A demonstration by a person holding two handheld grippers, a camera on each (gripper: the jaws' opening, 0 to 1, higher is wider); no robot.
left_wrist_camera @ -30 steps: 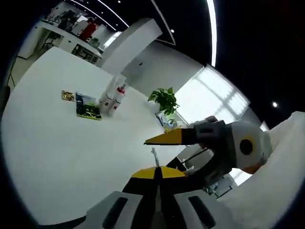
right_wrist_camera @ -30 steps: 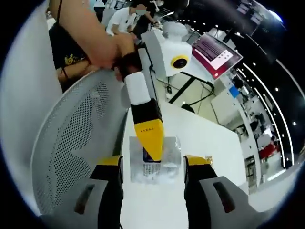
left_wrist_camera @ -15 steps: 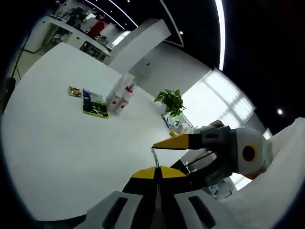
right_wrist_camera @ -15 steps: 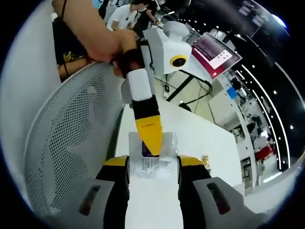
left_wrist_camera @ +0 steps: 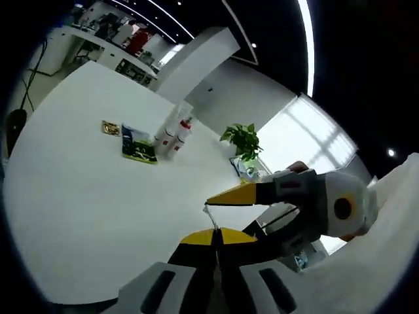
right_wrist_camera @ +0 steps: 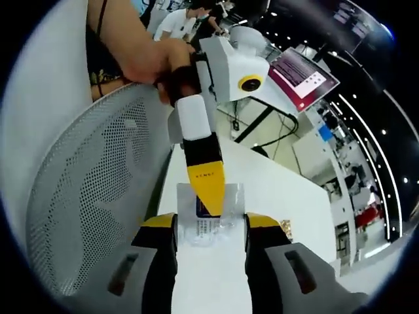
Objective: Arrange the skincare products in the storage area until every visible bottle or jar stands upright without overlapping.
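A clear plastic packet (right_wrist_camera: 211,229) with a dark blue label lies flat over the white table between my right gripper's (right_wrist_camera: 209,221) two jaws, which press on its side edges. My left gripper (right_wrist_camera: 207,193) reaches in from above, its yellow tip shut on the packet's far end. In the left gripper view that packet (left_wrist_camera: 209,214) is a thin edge rising from my shut left gripper (left_wrist_camera: 216,237), with the right gripper (left_wrist_camera: 230,210) coming in from the right. Two white bottles with red caps (left_wrist_camera: 175,134) stand upright far off on the table.
A green and blue packet (left_wrist_camera: 139,149) and a small gold item (left_wrist_camera: 111,127) lie beside the bottles on the white table (left_wrist_camera: 78,209). A potted plant (left_wrist_camera: 242,139) stands farther back. A grey mesh chair back (right_wrist_camera: 98,196) is left of the right gripper; a person's hand (right_wrist_camera: 157,62) holds the left gripper.
My right gripper's jaws have closed in from a wider gap onto the packet's edges. Both views have shifted slightly with the hands.
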